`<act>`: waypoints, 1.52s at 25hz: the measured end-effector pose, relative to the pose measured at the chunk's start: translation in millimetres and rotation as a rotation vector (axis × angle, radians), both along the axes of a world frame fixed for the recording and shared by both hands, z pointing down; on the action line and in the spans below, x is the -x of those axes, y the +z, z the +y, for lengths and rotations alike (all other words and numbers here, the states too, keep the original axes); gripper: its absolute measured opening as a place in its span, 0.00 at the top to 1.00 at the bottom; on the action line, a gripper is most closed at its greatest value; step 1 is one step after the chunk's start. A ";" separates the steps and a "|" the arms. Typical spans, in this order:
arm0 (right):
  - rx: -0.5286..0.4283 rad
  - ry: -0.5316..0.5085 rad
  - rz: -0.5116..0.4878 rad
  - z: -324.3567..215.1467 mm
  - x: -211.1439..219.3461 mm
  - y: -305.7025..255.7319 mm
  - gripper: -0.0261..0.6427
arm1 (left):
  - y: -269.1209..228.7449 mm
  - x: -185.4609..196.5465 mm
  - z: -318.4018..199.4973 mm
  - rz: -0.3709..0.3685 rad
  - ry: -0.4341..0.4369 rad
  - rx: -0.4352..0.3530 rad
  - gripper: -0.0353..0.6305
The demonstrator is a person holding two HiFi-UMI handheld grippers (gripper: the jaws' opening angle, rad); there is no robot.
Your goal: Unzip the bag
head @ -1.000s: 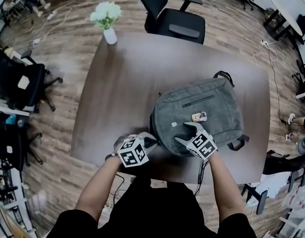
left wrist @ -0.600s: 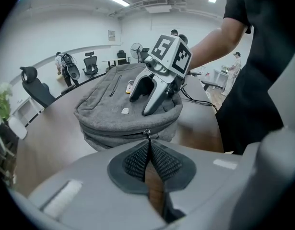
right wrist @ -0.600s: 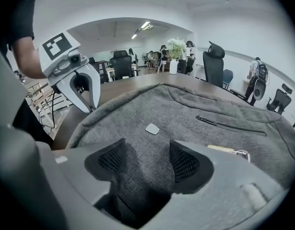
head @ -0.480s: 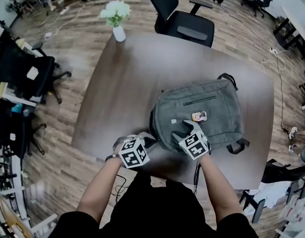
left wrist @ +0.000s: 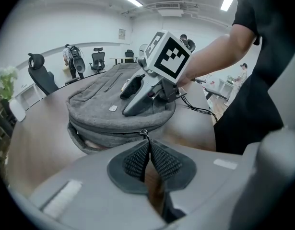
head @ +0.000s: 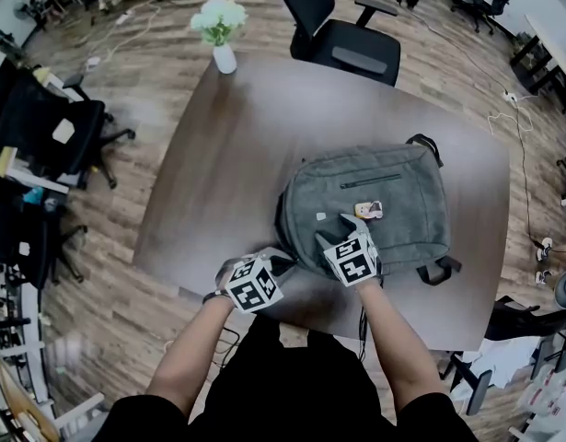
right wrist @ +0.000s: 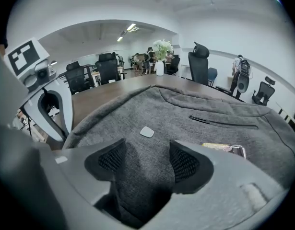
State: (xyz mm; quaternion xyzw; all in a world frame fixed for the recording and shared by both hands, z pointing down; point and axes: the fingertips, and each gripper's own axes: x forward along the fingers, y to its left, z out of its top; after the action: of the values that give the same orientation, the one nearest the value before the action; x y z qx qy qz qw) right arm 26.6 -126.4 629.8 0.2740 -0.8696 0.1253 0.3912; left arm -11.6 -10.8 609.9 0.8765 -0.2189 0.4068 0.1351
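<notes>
One bag (head: 398, 201); left tool (left wrist: 147, 148) pinches one zipper pull (left wrist: 144, 133); right tool (right wrist: 147, 151) splayed atop bag

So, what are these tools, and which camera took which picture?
No robot here: a person holds a two-jaw gripper in each hand. The overhead picture comes from a camera on the person's head; the other two come from cameras riding on each gripper. A grey backpack lies on the table, with a vase of white flowers at its far end. The left gripper pinches the zipper pull, its jaws having just eased open slightly. The right gripper is open, resting on the backpack.
</notes>
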 end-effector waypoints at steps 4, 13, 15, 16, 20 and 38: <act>-0.019 0.061 0.003 -6.6 1.9 -0.5 0.52 | 0.3 -2.7 0.7 0.012 -0.014 0.000 0.90; -0.050 0.176 0.010 -23.4 11.0 -1.5 0.52 | 6.8 -18.1 9.5 0.059 -0.008 0.017 0.89; -0.048 0.197 0.009 -26.7 13.3 -1.5 0.52 | 9.5 -27.2 14.8 0.076 -0.002 0.031 0.89; -0.045 0.207 0.007 -28.6 14.2 -1.6 0.52 | 11.0 -33.4 17.3 0.081 0.006 0.035 0.89; -0.038 0.242 0.001 -36.8 17.1 -3.1 0.52 | 17.3 -61.2 20.1 0.107 0.023 0.036 0.89; 0.010 0.112 -0.341 -23.5 8.2 -65.3 0.57 | 18.5 -44.5 9.3 0.155 -0.213 -0.036 0.90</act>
State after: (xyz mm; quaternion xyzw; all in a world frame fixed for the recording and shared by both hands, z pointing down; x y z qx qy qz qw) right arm 18.4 -149.8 564.5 0.2951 -0.9061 0.1958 0.2315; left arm 32.9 -1.5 628.4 0.8794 -0.3069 0.3174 0.1783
